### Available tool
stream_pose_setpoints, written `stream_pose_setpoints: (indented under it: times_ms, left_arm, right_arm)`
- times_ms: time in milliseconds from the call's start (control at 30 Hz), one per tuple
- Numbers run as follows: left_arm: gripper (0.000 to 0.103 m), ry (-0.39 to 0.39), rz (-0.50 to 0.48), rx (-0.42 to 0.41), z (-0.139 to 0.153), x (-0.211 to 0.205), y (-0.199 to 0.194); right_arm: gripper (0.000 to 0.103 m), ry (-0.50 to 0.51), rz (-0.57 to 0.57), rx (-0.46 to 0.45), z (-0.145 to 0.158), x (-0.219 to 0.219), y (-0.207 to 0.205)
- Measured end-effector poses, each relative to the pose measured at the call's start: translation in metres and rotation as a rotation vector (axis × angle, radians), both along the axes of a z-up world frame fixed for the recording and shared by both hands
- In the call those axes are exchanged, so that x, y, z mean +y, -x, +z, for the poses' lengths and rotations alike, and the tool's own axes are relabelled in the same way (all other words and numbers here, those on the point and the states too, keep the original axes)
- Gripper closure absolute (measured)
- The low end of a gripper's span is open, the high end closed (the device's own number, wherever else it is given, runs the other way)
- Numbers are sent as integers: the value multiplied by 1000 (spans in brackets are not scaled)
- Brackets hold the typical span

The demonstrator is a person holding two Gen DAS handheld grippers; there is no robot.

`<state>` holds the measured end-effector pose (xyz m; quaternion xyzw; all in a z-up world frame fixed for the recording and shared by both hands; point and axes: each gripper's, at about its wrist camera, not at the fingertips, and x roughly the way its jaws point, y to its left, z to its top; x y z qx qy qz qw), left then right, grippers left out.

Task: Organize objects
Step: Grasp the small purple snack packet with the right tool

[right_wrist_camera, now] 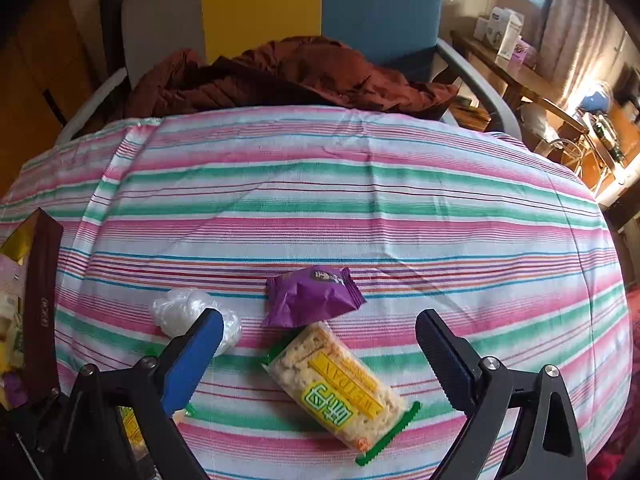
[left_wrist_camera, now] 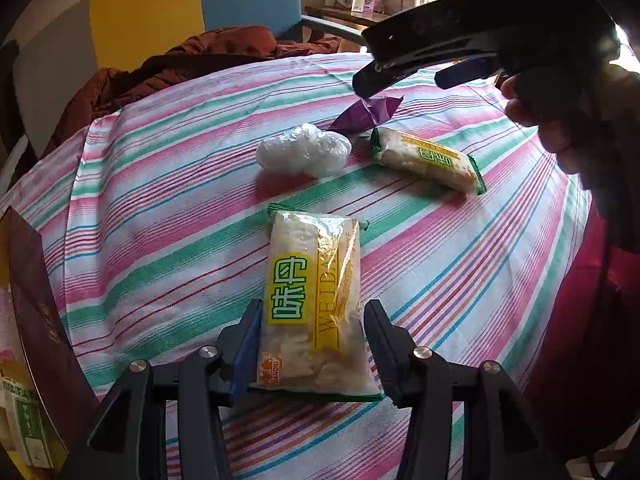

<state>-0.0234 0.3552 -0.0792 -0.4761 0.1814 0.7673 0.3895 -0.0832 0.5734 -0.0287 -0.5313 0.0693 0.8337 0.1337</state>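
Observation:
A clear cracker packet with a yellow-green label lies lengthwise between the fingers of my left gripper, which press on its two long sides. A second, similar packet lies on the striped tablecloth. My right gripper hovers open just over its far end. A purple snack packet touches that packet's far end. A crumpled white plastic bundle rests to the left, partly behind the right gripper's blue-padded finger.
A dark maroon box holding more snacks stands at the table's left edge. A brown jacket is draped over a chair at the far edge. A hand grips the right tool. A wooden side table with cartons stands far right.

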Motion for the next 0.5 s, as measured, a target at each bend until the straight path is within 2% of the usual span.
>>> stream_pose_setpoints:
  times_ms: [67,133,167,233,267,500]
  left_arm:
    - [51,-9,20,-36,1,0,6]
    - [51,-2,20,-18,-1,4,10]
    - [51,-3,15,-5,-2,6,10]
    - [52,-11,7,17,-4,7,8]
    - [54,-19,7,29,-5,6,8]
    - [59,-61,27,39,-5,-5,6]
  right_arm:
    - [11,-3,2,-57,-14,5,17]
    - [28,11,4,-108,-30,9,29]
    - [46,18,3,-136,-38,9,32]
    - [48,29,1,-141,-43,8,30]
    - [58,34,2,-117,-40,7,26]
    - [58,85,-37,37,-1,-2,-25]
